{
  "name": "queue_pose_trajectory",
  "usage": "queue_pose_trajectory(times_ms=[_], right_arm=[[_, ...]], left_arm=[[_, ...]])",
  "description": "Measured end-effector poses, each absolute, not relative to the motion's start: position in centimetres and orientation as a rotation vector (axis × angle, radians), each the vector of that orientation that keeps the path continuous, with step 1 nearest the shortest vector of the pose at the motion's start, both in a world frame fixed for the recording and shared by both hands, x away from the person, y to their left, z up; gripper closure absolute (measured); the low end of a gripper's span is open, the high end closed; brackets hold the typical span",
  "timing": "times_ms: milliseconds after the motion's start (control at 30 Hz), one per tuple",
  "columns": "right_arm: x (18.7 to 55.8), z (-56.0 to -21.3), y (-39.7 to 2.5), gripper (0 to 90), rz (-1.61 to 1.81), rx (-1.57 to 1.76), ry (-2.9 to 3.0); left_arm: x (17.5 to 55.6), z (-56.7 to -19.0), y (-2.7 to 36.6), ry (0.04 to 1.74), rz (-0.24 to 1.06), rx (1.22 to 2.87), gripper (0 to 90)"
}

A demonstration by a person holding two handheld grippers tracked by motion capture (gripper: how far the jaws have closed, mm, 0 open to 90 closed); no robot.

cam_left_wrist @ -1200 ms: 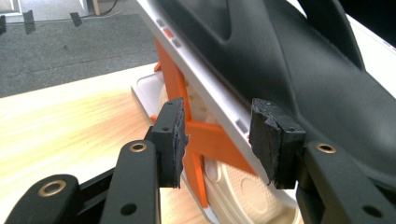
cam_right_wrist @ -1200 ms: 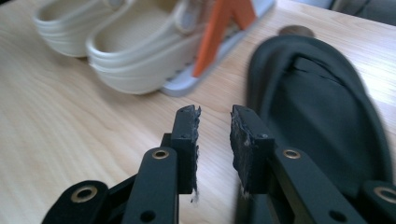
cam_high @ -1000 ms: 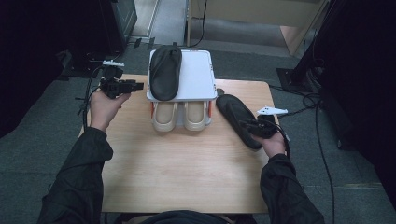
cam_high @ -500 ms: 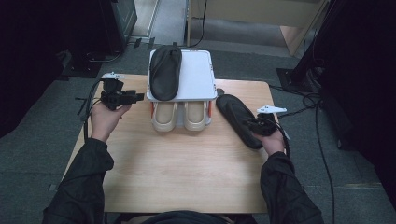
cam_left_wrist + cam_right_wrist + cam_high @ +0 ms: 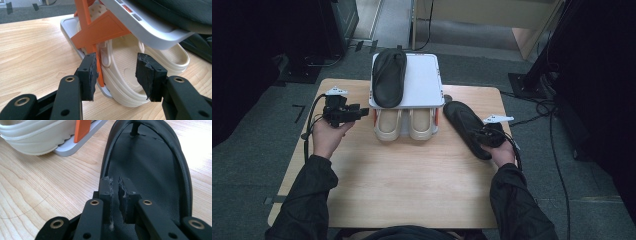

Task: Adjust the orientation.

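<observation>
A white two-tier shoe rack (image 5: 423, 82) with orange side braces (image 5: 100, 27) stands at the table's far middle. One black shoe (image 5: 388, 75) lies on its top shelf, and a pair of cream clogs (image 5: 388, 124) sits on the lower shelf. A second black shoe (image 5: 461, 121) lies on the table right of the rack. My right gripper (image 5: 479, 136) is shut on that shoe's (image 5: 150, 165) heel-side rim, pads (image 5: 105, 192) pressed together. My left gripper (image 5: 362, 111) is open just left of the rack. Its jaws frame the orange brace and the near clog (image 5: 130, 65) without touching them.
The wooden table (image 5: 412, 185) is bare in front of the rack. Cables (image 5: 309, 125) trail from both grippers. Grey floor, dark equipment and a wooden cabinet (image 5: 492, 20) surround the table.
My left gripper has come down from beside the rack's top shelf to the level of the clogs. The right gripper and its black shoe have hardly moved.
</observation>
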State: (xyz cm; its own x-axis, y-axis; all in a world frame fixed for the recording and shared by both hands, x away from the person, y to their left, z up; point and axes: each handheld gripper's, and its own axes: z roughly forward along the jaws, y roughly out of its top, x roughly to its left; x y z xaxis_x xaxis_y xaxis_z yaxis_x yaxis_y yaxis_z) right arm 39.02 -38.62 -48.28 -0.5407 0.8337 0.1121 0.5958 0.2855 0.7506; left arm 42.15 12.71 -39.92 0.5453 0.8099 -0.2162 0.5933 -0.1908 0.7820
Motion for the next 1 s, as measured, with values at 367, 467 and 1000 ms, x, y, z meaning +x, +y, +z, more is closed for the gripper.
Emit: queue_pose_trajectory(times_ms=[367, 467, 1000], right_arm=[[38.6, -48.3, -36.5, 81.5, 1.141, 1.26, 2.305], [38.5, -48.3, -35.6, 81.3, 1.148, 1.24, 2.321], [38.1, -47.8, -34.3, 75.5, 1.212, 1.229, 2.303]], left_arm=[[41.5, -40.8, 13.4, 1.152, 0.309, 1.879, 50.9], [41.5, -40.9, 13.3, 1.145, 0.316, 1.879, 50.8], [41.9, -41.5, 13.4, 1.141, 0.295, 1.878, 49.8]])
